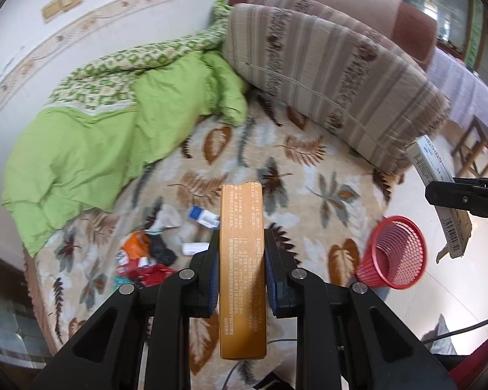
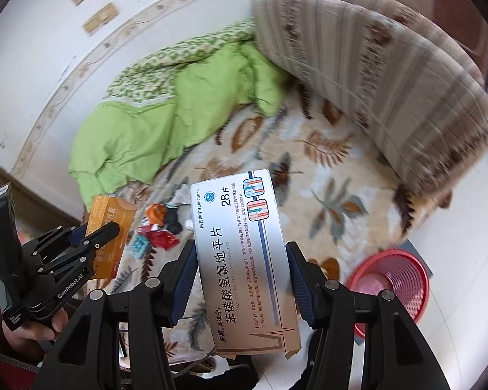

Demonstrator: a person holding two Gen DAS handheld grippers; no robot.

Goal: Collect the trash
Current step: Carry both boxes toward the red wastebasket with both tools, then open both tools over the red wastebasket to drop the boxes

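My left gripper (image 1: 242,253) is shut on an orange medicine box (image 1: 242,260), held above the bed; it also shows in the right wrist view (image 2: 110,227). My right gripper (image 2: 240,269) is shut on a white tablet box (image 2: 244,253), which also shows at the right edge of the left wrist view (image 1: 439,191). A red mesh waste basket (image 1: 395,253) stands on the floor beside the bed, below and right of both grippers (image 2: 397,282). A pile of wrappers (image 1: 143,256) and a small blue-white box (image 1: 203,216) lie on the leaf-patterned bedspread (image 1: 309,175).
A green quilt (image 1: 91,149) is bunched at the left of the bed. Striped pillows (image 1: 325,74) lean at the head. A white wall runs behind. A table with a cloth and chair legs (image 1: 471,143) stand at the far right on the tiled floor.
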